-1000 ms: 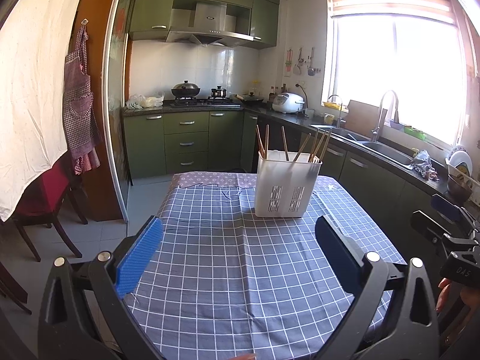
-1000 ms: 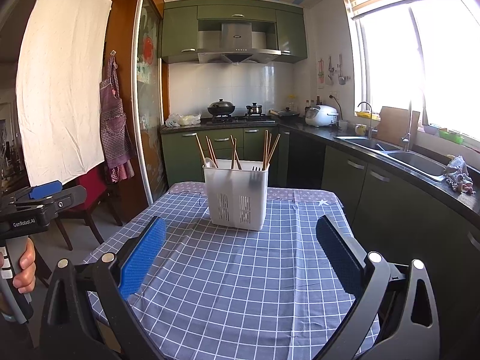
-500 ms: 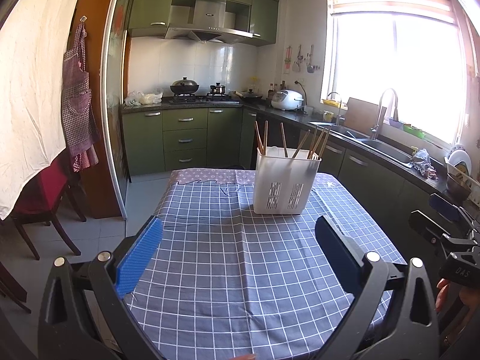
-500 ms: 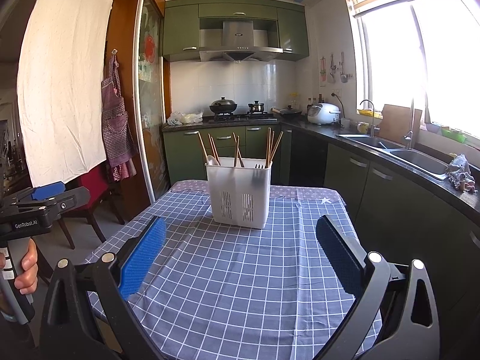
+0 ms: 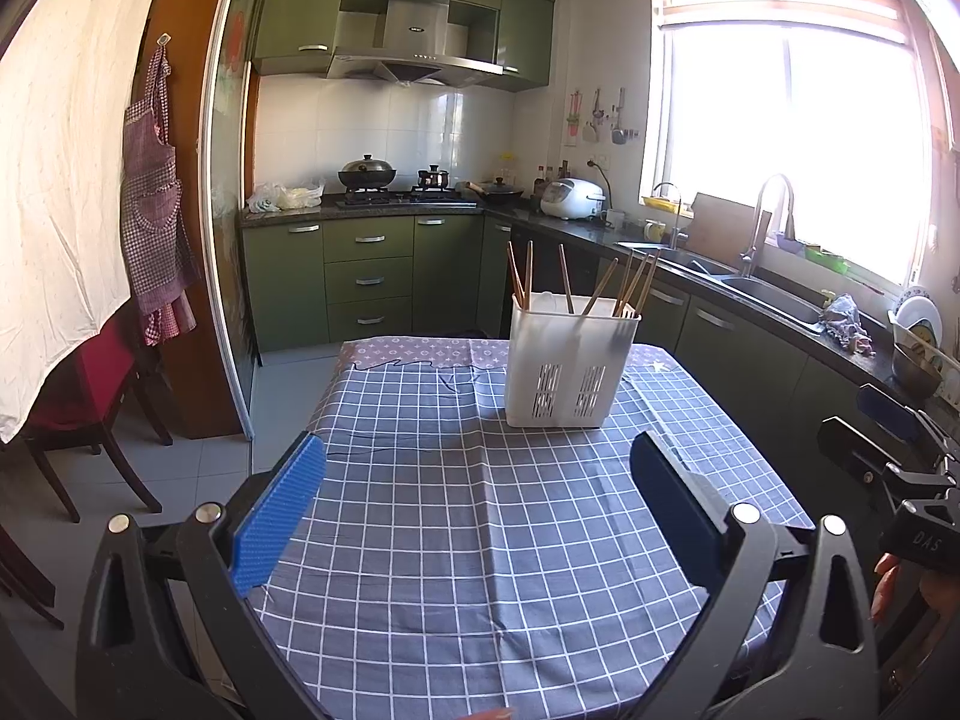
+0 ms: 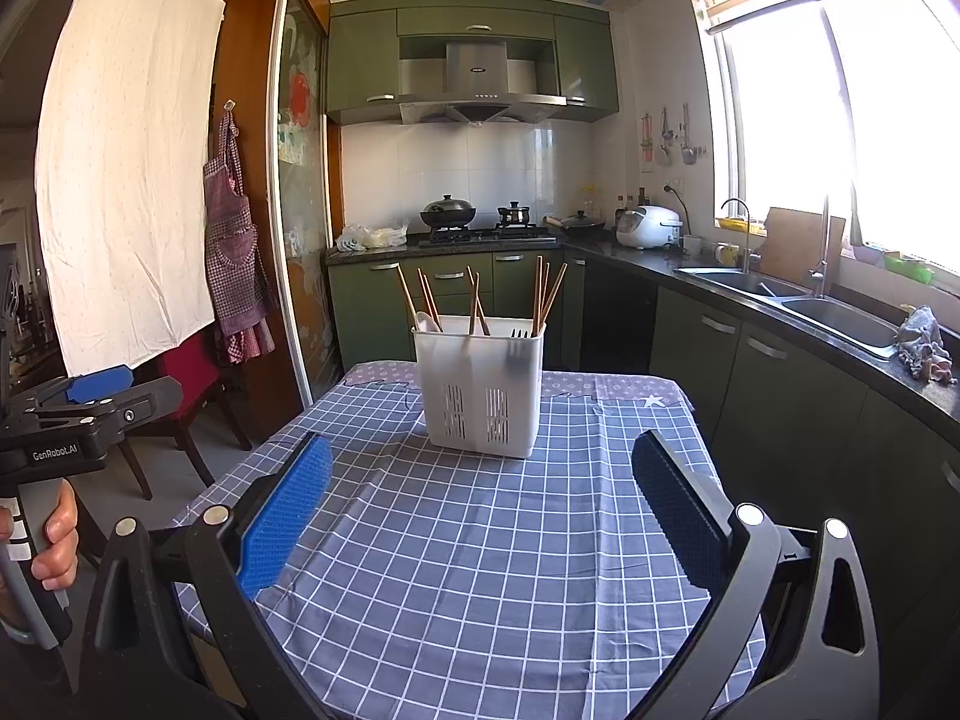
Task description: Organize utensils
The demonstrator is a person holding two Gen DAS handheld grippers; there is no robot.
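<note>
A white plastic utensil holder (image 5: 570,366) stands upright at the far end of the table, also in the right wrist view (image 6: 480,387). It holds several wooden chopsticks (image 5: 630,282), a white spoon (image 6: 425,322) and a dark fork (image 6: 519,334). My left gripper (image 5: 480,462) is open and empty, well short of the holder. My right gripper (image 6: 483,462) is open and empty, also short of it. Each gripper shows at the edge of the other's view: the right one (image 5: 888,456), the left one (image 6: 78,414).
A blue checked tablecloth (image 5: 480,510) covers the table (image 6: 480,540). A red chair (image 5: 78,396) stands to the left. Green cabinets with a sink (image 6: 828,315) run along the right. A stove with pots (image 6: 480,219) is at the back.
Both views have shifted slightly; the holder sits a little lower and closer in the right wrist view. Both grippers stay open and empty.
</note>
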